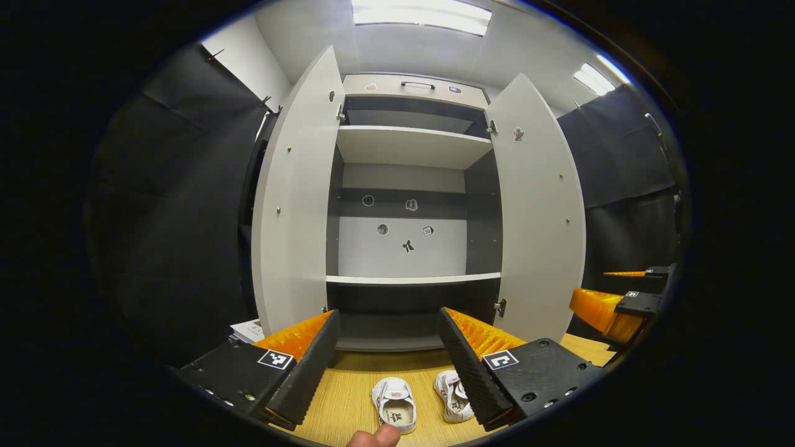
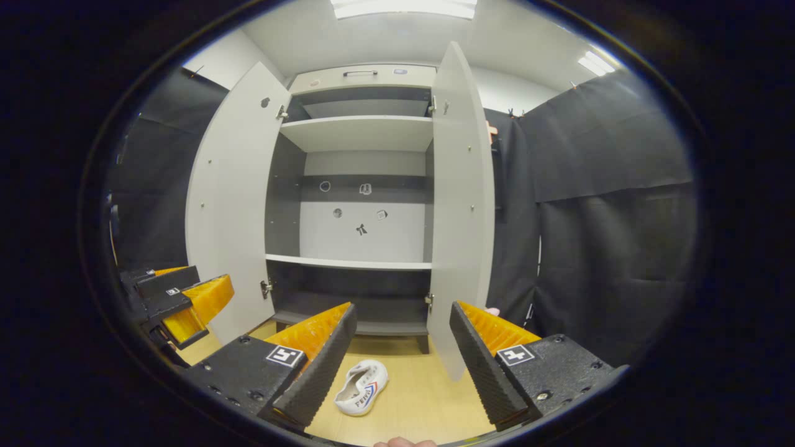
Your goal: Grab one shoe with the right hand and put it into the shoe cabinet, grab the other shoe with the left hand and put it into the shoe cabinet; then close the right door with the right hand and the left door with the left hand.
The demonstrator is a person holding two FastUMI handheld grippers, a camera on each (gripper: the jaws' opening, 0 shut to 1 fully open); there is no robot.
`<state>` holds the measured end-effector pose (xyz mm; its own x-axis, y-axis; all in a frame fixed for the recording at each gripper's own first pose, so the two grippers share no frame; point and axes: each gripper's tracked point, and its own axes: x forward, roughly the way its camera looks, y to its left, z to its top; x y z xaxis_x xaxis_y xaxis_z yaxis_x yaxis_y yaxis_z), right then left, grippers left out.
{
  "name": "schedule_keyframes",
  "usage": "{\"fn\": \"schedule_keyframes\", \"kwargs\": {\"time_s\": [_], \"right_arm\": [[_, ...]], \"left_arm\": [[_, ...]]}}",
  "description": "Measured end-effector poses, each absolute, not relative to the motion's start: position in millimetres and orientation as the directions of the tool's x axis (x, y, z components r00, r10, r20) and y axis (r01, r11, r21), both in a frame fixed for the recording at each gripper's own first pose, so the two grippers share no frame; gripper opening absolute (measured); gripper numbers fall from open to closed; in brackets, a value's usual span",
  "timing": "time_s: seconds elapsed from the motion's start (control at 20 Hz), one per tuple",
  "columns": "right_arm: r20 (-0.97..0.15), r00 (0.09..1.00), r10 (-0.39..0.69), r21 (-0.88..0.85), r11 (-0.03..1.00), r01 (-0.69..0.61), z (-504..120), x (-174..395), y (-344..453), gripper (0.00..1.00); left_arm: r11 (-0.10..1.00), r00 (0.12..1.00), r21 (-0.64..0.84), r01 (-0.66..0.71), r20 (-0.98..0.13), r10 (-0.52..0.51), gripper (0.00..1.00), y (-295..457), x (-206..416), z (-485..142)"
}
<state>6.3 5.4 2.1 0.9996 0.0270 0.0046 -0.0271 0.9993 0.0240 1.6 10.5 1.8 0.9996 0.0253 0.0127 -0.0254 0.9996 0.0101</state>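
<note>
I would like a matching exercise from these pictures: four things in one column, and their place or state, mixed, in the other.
Things
1. shoes
2. cabinet doors
3. middle shelf
4. left gripper

Place or state
A. bare, nothing on it
B. on the wooden floor in front of the cabinet
C. jaws apart, holding nothing
D. both swung open

Pairs: 1-B, 2-D, 3-A, 4-C
</note>
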Motion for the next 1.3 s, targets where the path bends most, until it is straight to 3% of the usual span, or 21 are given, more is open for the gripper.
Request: {"fn": "schedule_keyframes", "kwargs": {"time_s": [0.4,0.85,1.05,1.2,1.3], "right_arm": [[-0.214,0.959,0.186,0.067,0.982,-0.175,-88.6,58.1,68.6,0.96],[-0.479,0.843,0.246,0.167,0.968,-0.188,-221.7,103.7,112.3,0.96],[-0.524,0.813,0.254,0.138,0.967,-0.213,-252.3,120.9,119.4,0.85],[-0.573,0.781,0.248,0.133,0.969,-0.210,-274.6,134.9,121.8,0.82],[-0.595,0.759,0.262,0.153,0.965,-0.213,-285.3,145.1,126.6,0.69]], "left_arm": [[0.998,0.998,0.012,-0.063,-0.012,0.063,0.95,31.2,-3.8,-8.3],[0.995,0.994,-0.006,-0.104,-0.047,0.103,0.95,57.3,-3.6,-24.0],[0.992,0.990,0.013,-0.127,-0.056,0.127,0.95,69.4,-5.5,-29.1],[0.991,0.989,0.006,-0.134,-0.066,0.134,0.95,73.6,-5.5,-32.9],[0.990,0.987,0.004,-0.141,-0.075,0.141,0.95,76.6,-5.6,-35.0]]}}
